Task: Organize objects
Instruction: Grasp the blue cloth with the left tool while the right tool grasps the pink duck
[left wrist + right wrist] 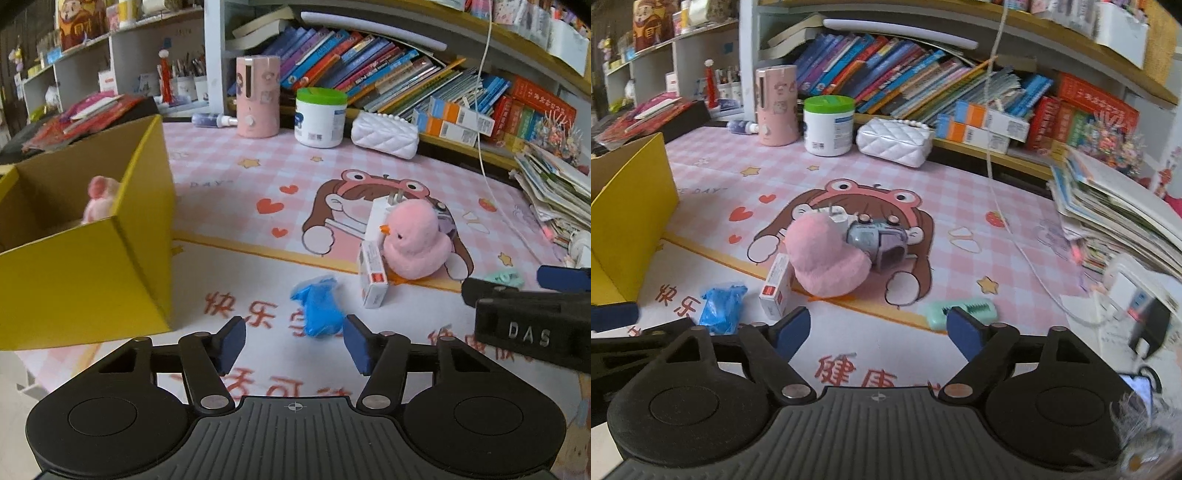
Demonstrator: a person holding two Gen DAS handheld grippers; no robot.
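A yellow cardboard box (pixel 88 266) stands open at the left with a pink plush (pixel 99 197) inside. On the mat lie a crumpled blue bag (pixel 319 308), a small white carton (pixel 373 278), a pink plush duck (pixel 415 240), a white charger (pixel 380 212), a toy camera (pixel 882 242) and a mint green comb (pixel 960 312). My left gripper (pixel 294 341) is open, just short of the blue bag (pixel 722 306). My right gripper (pixel 877 332) is open and empty, its right finger near the comb. The right gripper also shows in the left wrist view (pixel 532 314).
A pink cylinder (pixel 257 96), a white tub with a green lid (pixel 320 117) and a white quilted purse (pixel 384 134) stand at the back by the bookshelf (pixel 369 62). A stack of books (pixel 1115 214) and a white cable (pixel 1001 206) are at the right.
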